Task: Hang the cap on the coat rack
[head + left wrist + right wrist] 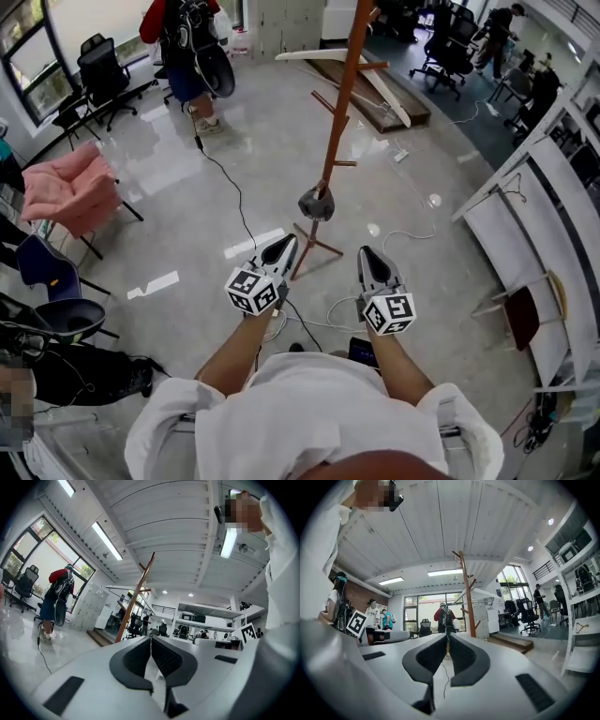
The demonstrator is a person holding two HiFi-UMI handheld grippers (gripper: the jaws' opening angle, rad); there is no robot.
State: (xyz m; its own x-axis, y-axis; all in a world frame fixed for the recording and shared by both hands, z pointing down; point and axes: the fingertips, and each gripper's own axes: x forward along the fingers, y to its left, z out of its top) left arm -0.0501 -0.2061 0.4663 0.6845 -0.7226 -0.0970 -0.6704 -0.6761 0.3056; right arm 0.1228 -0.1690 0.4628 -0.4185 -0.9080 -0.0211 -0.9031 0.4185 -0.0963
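Observation:
A grey cap (pixel 317 202) hangs on a low peg of the brown wooden coat rack (pixel 342 94), which stands on the glossy floor ahead of me. My left gripper (pixel 287 244) is held out below and left of the cap, apart from it, jaws shut with nothing between them. My right gripper (pixel 367 254) is level with it to the right, also shut and empty. In the left gripper view the closed tips (pixel 150 638) point toward the rack pole (pixel 136 597). The right gripper view shows its closed tips (pixel 446 636) with the rack (pixel 466 597) just right of them.
A black cable (pixel 234 197) runs across the floor to the rack's base. A pink chair (pixel 70 192) and black office chairs stand at left. A person in a red top (pixel 187 47) stands beyond. White shelving (pixel 534 244) lines the right; a wooden platform (pixel 375 89) lies behind the rack.

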